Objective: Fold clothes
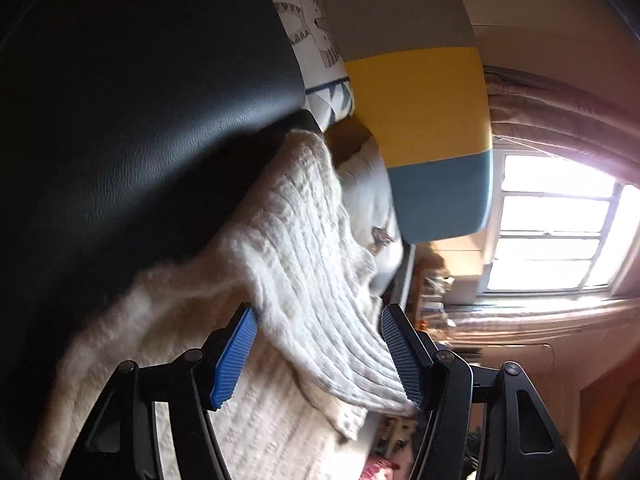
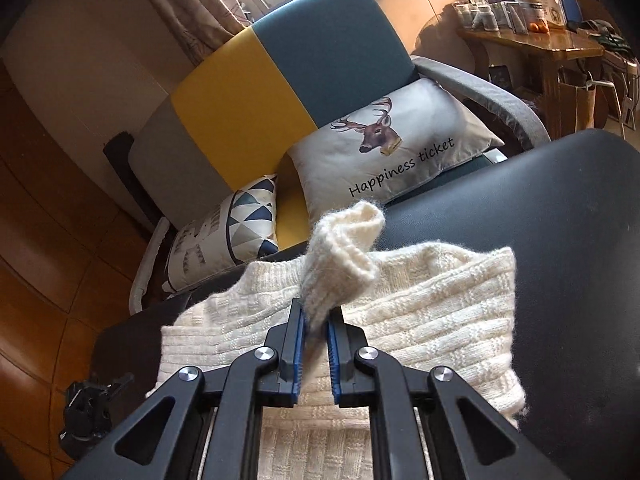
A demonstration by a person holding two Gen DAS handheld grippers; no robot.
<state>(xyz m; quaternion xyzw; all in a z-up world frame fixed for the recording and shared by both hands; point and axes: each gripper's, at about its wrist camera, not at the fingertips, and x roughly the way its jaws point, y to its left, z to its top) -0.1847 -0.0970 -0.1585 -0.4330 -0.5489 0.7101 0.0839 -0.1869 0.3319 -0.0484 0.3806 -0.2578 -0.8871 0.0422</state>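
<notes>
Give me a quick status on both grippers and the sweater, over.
Right gripper shut on a ribbed sleeve cuff, lifted. Left gripper open, straddling the cream knitted sweater. Sweater lies on the black leather surface. Nothing in the way.

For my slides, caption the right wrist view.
Right claw pinches a cream sweater cuff above the black table.

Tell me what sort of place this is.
Most likely a lived-in living room at home. A colour-block sofa holds a deer cushion, curtains hang beside a window, and a cluttered wooden table stands behind. The cream sweater lies on a black padded surface.
</notes>
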